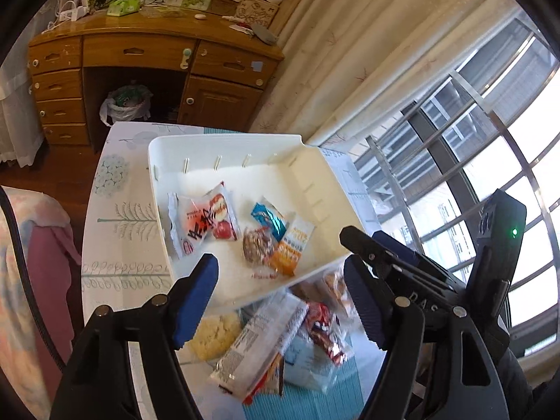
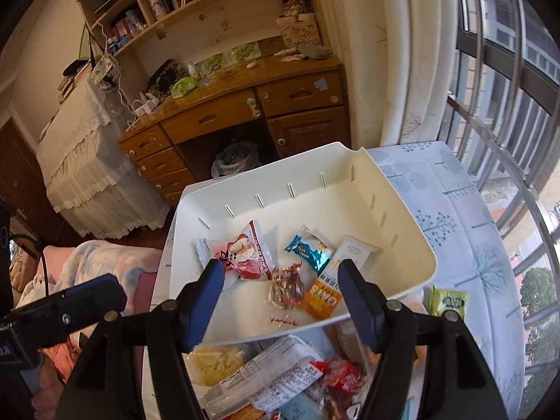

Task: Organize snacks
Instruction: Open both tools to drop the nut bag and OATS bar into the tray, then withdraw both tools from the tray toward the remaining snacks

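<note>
A white plastic bin (image 1: 224, 138) (image 2: 266, 171) sits on the table. It holds a red apple-print packet (image 1: 206, 220) (image 2: 245, 255), a teal wrapper (image 1: 269, 220) (image 2: 308, 250), an orange packet (image 1: 292, 248) (image 2: 322, 299) and a round brown snack in clear wrap (image 1: 257, 245) (image 2: 285, 288). A pile of loose snack packets (image 1: 273, 332) (image 2: 280, 374) lies in front of the bin. My left gripper (image 1: 280, 262) hovers open over the bin's near edge, holding nothing. My right gripper (image 2: 280, 266) hangs open beside it, also with nothing between its fingers.
The table wears a tree-print cloth (image 2: 455, 217), where a yellow-green packet (image 2: 448, 301) lies right of the bin. A wooden desk (image 1: 140, 52) with a bagged waste bin (image 1: 126, 105) stands behind. A barred window (image 1: 490, 140) is at right and bedding (image 1: 31, 245) at left.
</note>
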`<action>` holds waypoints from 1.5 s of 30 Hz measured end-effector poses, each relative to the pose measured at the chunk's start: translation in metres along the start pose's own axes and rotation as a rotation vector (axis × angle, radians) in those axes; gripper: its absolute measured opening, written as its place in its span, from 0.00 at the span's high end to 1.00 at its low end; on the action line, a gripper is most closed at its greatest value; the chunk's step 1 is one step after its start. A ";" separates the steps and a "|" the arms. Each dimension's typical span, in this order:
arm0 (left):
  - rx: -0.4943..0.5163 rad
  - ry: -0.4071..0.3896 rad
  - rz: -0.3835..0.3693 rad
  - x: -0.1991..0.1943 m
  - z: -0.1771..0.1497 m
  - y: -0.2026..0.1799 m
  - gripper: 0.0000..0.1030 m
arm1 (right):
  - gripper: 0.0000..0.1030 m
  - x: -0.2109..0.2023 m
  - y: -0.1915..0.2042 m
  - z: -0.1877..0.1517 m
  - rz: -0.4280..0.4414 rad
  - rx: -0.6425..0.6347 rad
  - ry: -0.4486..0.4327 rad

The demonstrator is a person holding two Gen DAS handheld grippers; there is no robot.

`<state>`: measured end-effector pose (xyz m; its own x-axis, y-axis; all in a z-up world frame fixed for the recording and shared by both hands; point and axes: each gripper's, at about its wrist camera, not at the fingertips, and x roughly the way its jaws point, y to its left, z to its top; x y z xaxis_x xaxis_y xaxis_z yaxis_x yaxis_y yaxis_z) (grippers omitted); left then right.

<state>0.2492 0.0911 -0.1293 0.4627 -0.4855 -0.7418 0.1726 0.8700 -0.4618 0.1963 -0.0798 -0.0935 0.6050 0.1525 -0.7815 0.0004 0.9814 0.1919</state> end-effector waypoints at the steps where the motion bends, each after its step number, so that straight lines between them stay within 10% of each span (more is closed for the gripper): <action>1: 0.011 0.005 -0.007 -0.004 -0.003 0.000 0.29 | 0.34 -0.003 0.001 -0.004 -0.006 0.007 -0.003; 21: 0.140 0.129 -0.074 -0.065 -0.100 0.019 0.27 | 0.33 -0.077 0.043 -0.120 -0.129 0.128 -0.062; 45: 0.186 0.331 0.165 -0.020 -0.136 -0.027 0.16 | 0.33 -0.091 -0.011 -0.194 -0.188 0.014 0.065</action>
<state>0.1167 0.0653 -0.1685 0.1980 -0.3129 -0.9289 0.2879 0.9244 -0.2500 -0.0137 -0.0817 -0.1398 0.5408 -0.0254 -0.8408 0.1194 0.9917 0.0469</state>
